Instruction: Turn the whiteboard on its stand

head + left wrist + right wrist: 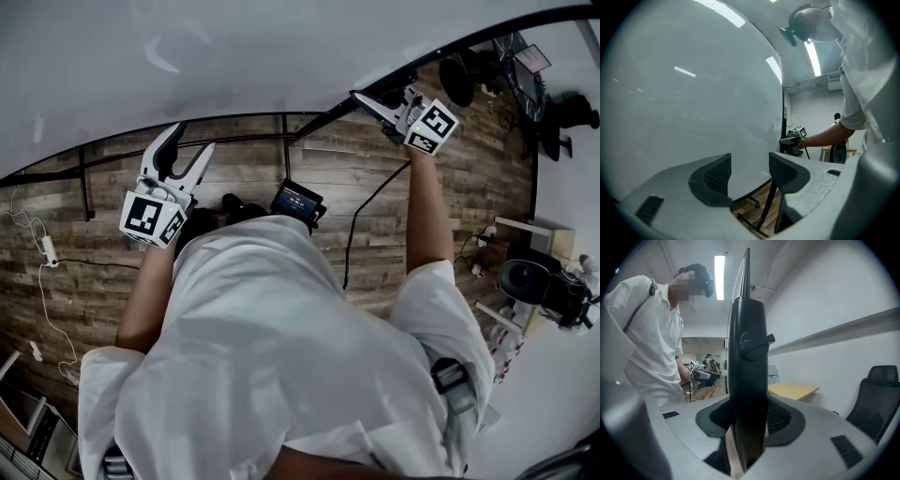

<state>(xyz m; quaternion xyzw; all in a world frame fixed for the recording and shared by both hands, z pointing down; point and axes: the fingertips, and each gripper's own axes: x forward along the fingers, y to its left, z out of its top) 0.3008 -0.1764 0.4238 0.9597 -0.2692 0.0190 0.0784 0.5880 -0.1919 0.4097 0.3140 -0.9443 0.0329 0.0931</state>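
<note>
Whiteboard point(234, 56) fills the top of the head view: big white face w/ black frame, above the wood floor point(375, 216). Only the L gripper view shows its stand point(766, 206) under the lower edge, black legs on the floor w/ a caster near. Only the R gripper view shows the board edge-on, a thin black upright w/ a knob point(752, 344) on its side, plus a black office chair point(876, 399) at right & a yellow tabletop point(793, 390) behind. Person's white shirt point(281, 347) takes up the lower head view. R gripper point(380, 101) is at the board's right edge, clenched on the black frame, pads pressing it from both sides. L gripper point(192, 139) sits by the board's lower edge further left, well apart from the R one. Its claw is released, pads apart & touching nothing, white face right ahead of them. Each gripper view shows the other gripper far off. Small things, head view only: dark device w/ lit screen point(297, 202) past the shirt's edge, black cable point(361, 220) beside it. Writing: marker cubes carry b/w square patterns only, screen print too small to read.
</note>
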